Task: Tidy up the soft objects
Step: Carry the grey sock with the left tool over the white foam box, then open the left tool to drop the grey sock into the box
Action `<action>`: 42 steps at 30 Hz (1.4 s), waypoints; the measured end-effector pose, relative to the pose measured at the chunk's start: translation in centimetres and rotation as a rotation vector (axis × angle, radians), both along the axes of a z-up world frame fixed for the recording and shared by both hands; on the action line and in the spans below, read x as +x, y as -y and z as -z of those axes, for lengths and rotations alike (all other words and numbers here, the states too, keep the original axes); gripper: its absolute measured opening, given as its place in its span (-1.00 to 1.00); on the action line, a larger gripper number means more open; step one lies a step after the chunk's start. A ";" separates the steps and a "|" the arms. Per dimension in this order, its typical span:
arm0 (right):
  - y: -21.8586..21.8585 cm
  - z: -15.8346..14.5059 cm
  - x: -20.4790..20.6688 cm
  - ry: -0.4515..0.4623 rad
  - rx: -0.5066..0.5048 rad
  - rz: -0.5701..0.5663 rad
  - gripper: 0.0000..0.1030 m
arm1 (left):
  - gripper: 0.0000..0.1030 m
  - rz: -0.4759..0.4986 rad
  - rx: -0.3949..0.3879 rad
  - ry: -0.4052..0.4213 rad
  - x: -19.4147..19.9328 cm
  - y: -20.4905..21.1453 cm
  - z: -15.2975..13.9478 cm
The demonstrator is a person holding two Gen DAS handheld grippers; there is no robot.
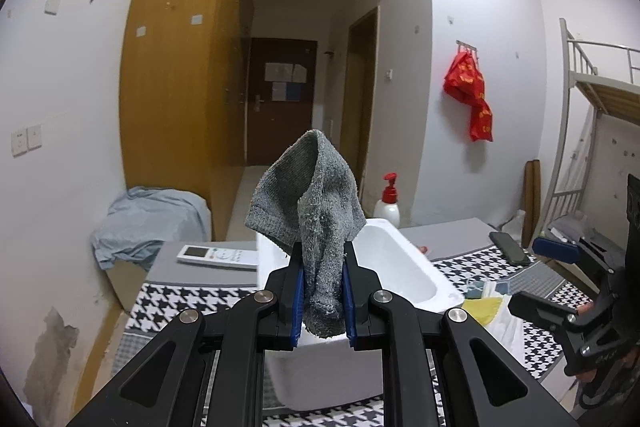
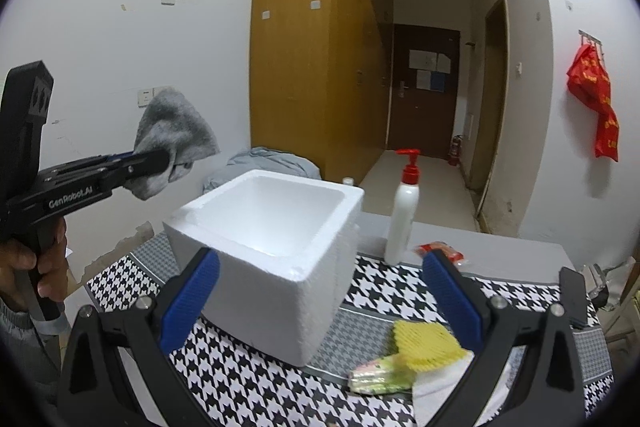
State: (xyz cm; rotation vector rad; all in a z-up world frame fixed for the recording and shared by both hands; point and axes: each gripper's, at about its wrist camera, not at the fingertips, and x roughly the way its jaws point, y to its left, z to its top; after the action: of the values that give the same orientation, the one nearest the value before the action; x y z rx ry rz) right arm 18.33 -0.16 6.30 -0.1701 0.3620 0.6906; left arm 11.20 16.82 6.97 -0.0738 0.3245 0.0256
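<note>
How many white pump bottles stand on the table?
1. The white pump bottle with a red pump stands right of the foam box, near the table's far edge. Others may be hidden behind the box.

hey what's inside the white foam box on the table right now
The visible part of the white foam box is empty: bare white walls and floor in both views. The near wall hides the closest strip of its floor. The grey sock is clamped in the left gripper, not inside.
</note>
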 end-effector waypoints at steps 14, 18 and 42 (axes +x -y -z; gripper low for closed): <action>3.4 0.7 -0.2 -0.014 0.005 0.103 0.99 | -0.67 0.078 0.012 -0.024 2.8 2.5 0.2; 4.3 0.8 -0.1 -0.015 0.005 0.127 0.99 | -0.67 0.082 0.020 -0.035 3.7 3.0 0.3; 7.6 1.8 -0.3 -0.037 0.008 0.213 0.99 | 0.29 0.009 0.021 -0.067 6.2 3.4 1.2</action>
State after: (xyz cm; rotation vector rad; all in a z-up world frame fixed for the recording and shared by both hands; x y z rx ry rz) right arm 18.06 -7.74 4.53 -0.1095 0.4064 0.4854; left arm 17.43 13.47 5.73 -0.0509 0.3911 0.0230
